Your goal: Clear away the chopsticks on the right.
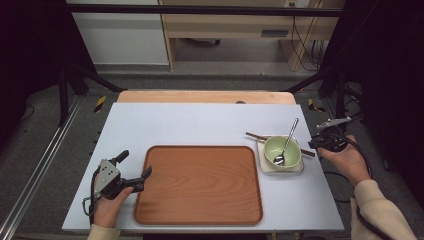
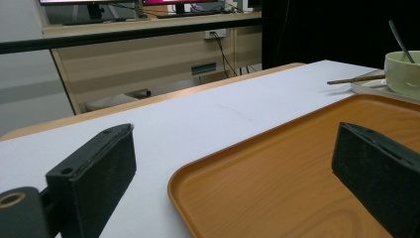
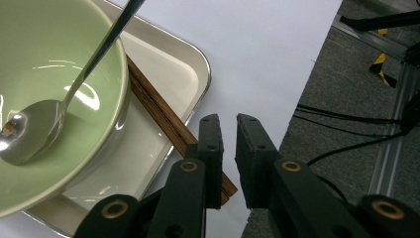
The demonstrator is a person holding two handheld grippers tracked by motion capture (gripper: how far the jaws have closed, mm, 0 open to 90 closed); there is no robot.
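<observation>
- Wooden tray (image 1: 199,185) lies mid-table; left gripper (image 1: 135,170) straddles its left rim, jaws spread wide.
- Right gripper (image 3: 228,148), jaws slightly parted and empty, sits beside the chopsticks (image 3: 163,119) near the table's right edge (image 1: 320,165).

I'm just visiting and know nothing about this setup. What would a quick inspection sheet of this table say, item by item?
Surface: pale grey table top on a wooden table.
Job's things: green bowl with a spoon in it, standing on a small white tray; brown chopsticks lie on that tray under the bowl's far side.
Clutter: large wooden tray, nothing on it.
Grippers: left gripper open, its jaws set either side of the wooden tray's near-left corner; right gripper beside the chopsticks' end, jaws nearly together, a narrow gap, nothing between them.
Cables: one trails from each gripper; more lie on the floor at right.
Surroundings: black frame bars, grey floor, wooden furniture behind.
</observation>
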